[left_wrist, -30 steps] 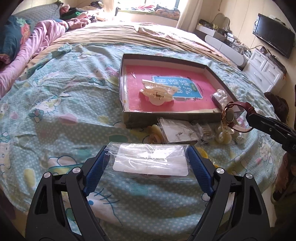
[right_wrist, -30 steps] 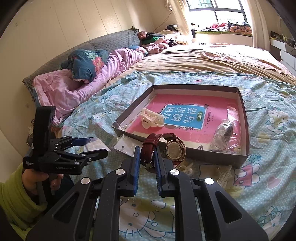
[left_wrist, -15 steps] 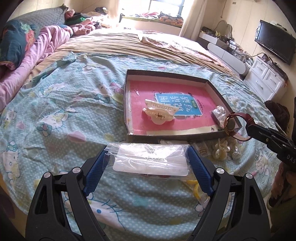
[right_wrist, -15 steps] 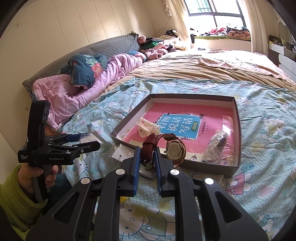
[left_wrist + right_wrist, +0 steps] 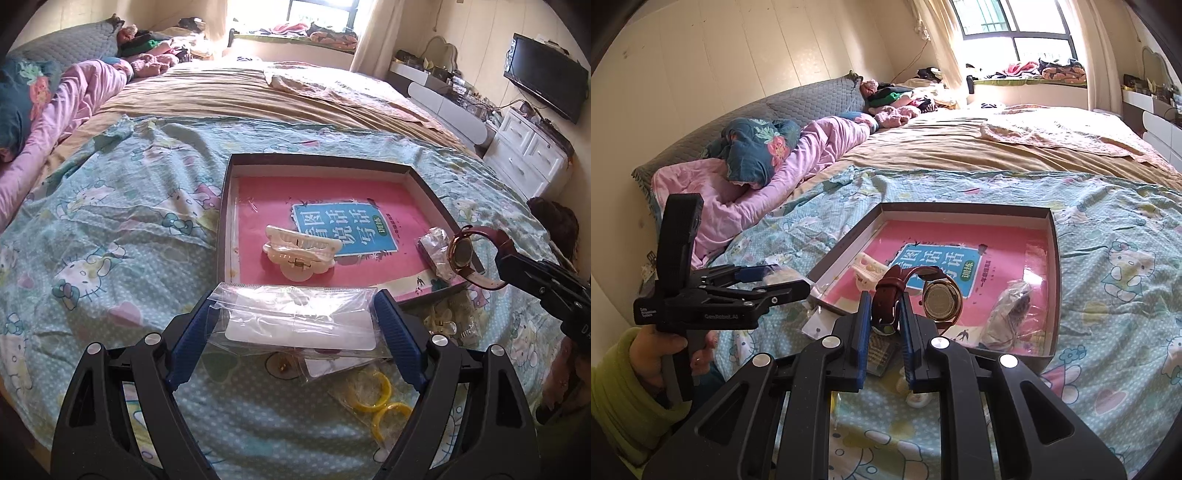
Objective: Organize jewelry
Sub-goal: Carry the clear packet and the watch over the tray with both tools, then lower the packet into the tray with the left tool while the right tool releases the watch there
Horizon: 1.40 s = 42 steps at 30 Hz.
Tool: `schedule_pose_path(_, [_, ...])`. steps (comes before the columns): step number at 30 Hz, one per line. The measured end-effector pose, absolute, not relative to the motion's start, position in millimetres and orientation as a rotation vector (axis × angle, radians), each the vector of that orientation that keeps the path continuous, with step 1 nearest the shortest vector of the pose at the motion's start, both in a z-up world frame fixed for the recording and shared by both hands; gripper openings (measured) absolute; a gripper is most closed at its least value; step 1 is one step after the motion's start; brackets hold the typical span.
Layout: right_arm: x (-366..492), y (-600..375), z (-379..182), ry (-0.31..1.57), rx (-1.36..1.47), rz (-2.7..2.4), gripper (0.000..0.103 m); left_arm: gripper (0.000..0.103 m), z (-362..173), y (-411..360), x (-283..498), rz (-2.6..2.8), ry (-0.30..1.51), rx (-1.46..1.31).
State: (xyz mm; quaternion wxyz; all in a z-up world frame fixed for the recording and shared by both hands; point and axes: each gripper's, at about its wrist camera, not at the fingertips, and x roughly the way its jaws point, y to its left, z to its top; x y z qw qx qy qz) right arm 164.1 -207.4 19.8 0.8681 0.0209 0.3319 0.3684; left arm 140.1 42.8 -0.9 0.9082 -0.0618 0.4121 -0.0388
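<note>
**Carrying two pieces toward the box**

Holding a clear plastic bag (image 5: 295, 317) flat across its span, the left tool (image 5: 293, 325) has its fingers wide apart with the bag's two ends pressed between them, so the bag stays stretched and level, not drooping. It hangs above the bed (image 5: 110, 221), just short of the near wall of the open box (image 5: 225, 221), a sensible height for clearing that wall. Inside the bag a white card shows; what is pinned to it I cannot make out.

In the box, a cream hair clip (image 5: 301, 253) lies on the pink book cover (image 5: 332, 206) toward the left, and a crinkled small packet (image 5: 436, 251) rests against the right side.

Further right, the right tool (image 5: 882, 317) is closed narrowly on the red-brown strap of a watch (image 5: 940, 301), with the gold-rimmed dial hanging free to the side. Gripping the strap keeps the face untouched. It hovers over the box's near right corner.

On the bedspread below lie yellow rings (image 5: 380, 398) in a bag and other loose packets, apparently waiting their turn.
</note>
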Motion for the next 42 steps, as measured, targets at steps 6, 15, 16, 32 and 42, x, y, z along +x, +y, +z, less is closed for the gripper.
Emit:
schedule_pose_path(6, [177,-214,25,0.673,0.051,0.747,0.014,0.078,-7,37,157,-0.081,0.861,-0.116])
schedule_pose_path(15, [199,-217,29,0.651,0.05,0.713,0.014,0.078,-20,23,177,-0.117,0.896,-0.095])
schedule_pose_path(16, [201,-217,29,0.649,0.05,0.709,0.014,0.078,-21,22,179,-0.12,0.898,-0.093])
schedule_pose_path(32, [242,-212,20,0.652,0.003,0.633,0.014,0.078,-40,11,196,-0.122,0.927,-0.053])
schedule_pose_path(42, [262,-205,-4,0.693,-0.072,0.579,0.014,0.078,-52,19,205,-0.082,0.943,-0.05])
